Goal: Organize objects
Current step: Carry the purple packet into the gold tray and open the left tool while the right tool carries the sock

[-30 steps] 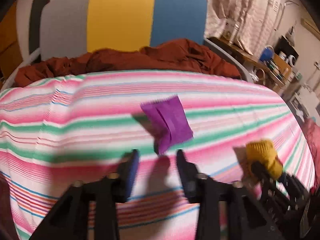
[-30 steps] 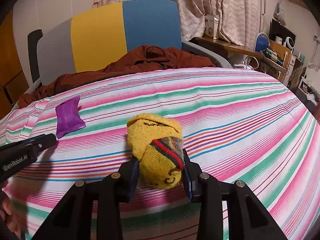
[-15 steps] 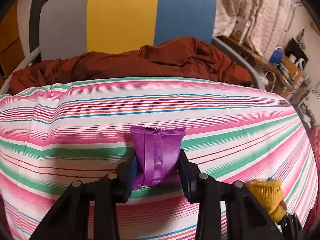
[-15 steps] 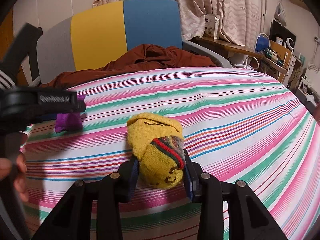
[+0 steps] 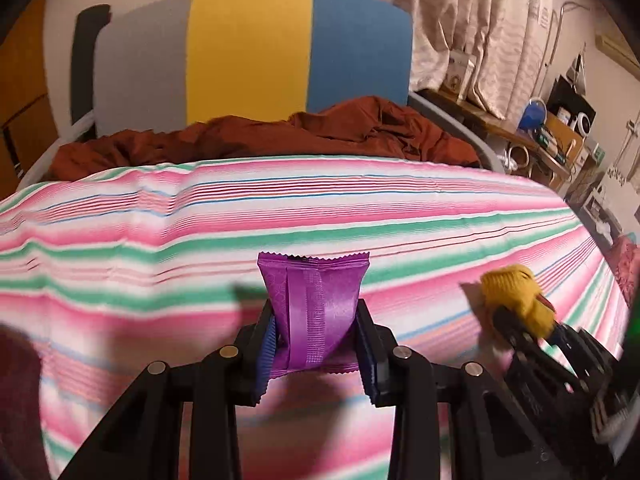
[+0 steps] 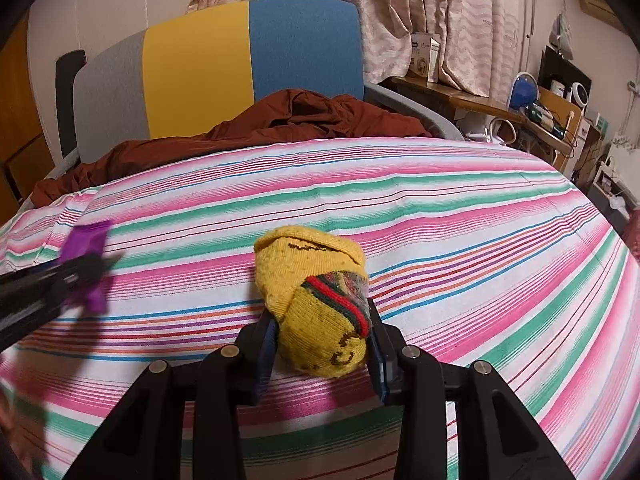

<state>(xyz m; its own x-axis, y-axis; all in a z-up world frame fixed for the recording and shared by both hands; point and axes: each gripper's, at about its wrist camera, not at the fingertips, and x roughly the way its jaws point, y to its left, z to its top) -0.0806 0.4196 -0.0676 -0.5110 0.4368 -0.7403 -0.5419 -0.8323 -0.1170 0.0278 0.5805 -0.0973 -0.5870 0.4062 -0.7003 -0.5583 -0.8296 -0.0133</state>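
The left tongs (image 5: 316, 344) are clamped on the purple packet (image 5: 314, 312), the blue pads pressing its two long sides near its lower half, so that the wrapper bows slightly between them. The packet appears raised off the striped bedcover (image 5: 160, 240), judging by the shadow to its left, though contact at the lower crimp cannot be ruled out. Its long axis runs straight along the line of the tongs, one serrated end pointing away toward the headboard (image 5: 248, 56), the other crimped end toward the camera; the back seam faces up. A grip across the narrow width is judged sensible, since it keeps the flat packet from swivelling. The right tongs (image 6: 320, 348) are clamped on the yellow sock bundle (image 6: 312, 300), the pads bearing on its lower, rolled portion where the red and green cuff band shows. The bundle is stubby, its longer axis also along the tongs, the rounded folded end pointing away; whether it rests on the bedcover or is just clear of it cannot be told. Both items are thus held over the near part of the bed, the packet to the left and well apart from the bundle. Beyond lies a rumpled brown blanket (image 6: 280, 128) against the headboard, and cluttered shelves (image 6: 560, 112) stand to the right. No sorting destination is visible.
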